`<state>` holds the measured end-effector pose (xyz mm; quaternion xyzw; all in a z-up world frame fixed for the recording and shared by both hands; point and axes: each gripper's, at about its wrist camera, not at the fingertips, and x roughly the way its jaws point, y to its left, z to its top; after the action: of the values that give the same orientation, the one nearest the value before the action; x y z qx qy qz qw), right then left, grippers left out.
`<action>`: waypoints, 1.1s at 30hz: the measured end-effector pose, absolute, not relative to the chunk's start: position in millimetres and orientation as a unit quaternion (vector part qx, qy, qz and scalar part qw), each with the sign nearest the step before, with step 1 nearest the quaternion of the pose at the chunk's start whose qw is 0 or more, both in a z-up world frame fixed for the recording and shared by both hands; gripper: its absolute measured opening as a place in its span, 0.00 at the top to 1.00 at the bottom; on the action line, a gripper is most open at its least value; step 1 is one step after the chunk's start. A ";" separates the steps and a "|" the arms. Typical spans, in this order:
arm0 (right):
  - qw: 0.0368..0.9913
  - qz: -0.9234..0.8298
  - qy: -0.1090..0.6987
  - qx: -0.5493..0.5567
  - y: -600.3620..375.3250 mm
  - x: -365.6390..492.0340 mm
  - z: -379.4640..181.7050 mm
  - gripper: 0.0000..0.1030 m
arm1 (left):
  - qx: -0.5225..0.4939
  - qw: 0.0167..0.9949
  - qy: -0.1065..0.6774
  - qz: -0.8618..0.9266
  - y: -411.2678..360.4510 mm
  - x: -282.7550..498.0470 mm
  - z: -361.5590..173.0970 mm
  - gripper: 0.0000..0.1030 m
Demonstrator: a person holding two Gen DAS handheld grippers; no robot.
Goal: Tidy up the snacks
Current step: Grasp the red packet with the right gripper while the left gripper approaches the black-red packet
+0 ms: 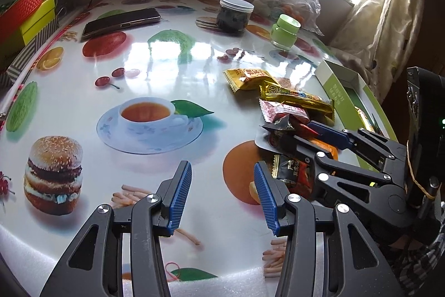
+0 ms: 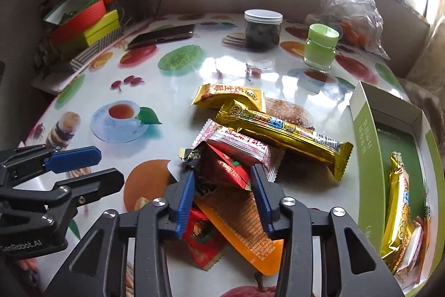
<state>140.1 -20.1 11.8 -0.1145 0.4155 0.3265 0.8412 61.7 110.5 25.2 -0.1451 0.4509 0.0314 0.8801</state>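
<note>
- Right fingers (image 2: 222, 192): straddling a red-and-dark snack packet (image 2: 222, 171) at the near end of the heap; the blue pads appear to press its two sides, so this reads as a grip just made, not an open approach.
- Under that packet: an orange flat sachet (image 2: 244, 224) and a second red packet (image 2: 203, 235), both partly beneath the fingers (neither should come up with the lift).
- Left fingers (image 1: 222, 195): parted, nothing between them, poised over bare bench (image 1: 139, 60) just left of the heap.
- Rest of the heap: a pink-white packet (image 2: 244, 141), a long gold bar (image 2: 283, 130) lying across it, and a shorter gold packet (image 2: 228, 96) at the far end.
- Destination, by judgement: the green-sided box (image 2: 367, 135) at the right edge of the bench, already holding a gold bar (image 2: 400, 208) and another wrapper.
- Technique for the step in hand: confirm the pads hold one wrapper only; lift straight up until clear of the sachet, then carry right over the box wall and release low inside.
- Risk: slippery foil may slide from the pads; a shallow bite on a crimped edge would tear or drop.
- Beyond: a dark-filled jar (image 2: 262, 29), a green jar (image 2: 321, 48) and a phone (image 2: 164, 34), well apart from the heap.
</note>
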 end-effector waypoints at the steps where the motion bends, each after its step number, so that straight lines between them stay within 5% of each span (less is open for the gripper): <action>1: 0.842 0.326 0.415 -0.112 -20.7 140.1 12.1 0.69 | -0.145 0.880 0.451 0.031 110.1 61.9 25.2 0.53; 33: 0.874 0.285 0.393 -0.022 -97.2 109.5 45.2 0.75 | -0.150 0.861 0.484 -0.045 52.7 88.8 12.8 0.53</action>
<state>109.5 -97.2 45.2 -0.0221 0.3933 0.2847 0.8739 88.8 52.7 12.8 -0.1497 0.4840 -0.0452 0.8610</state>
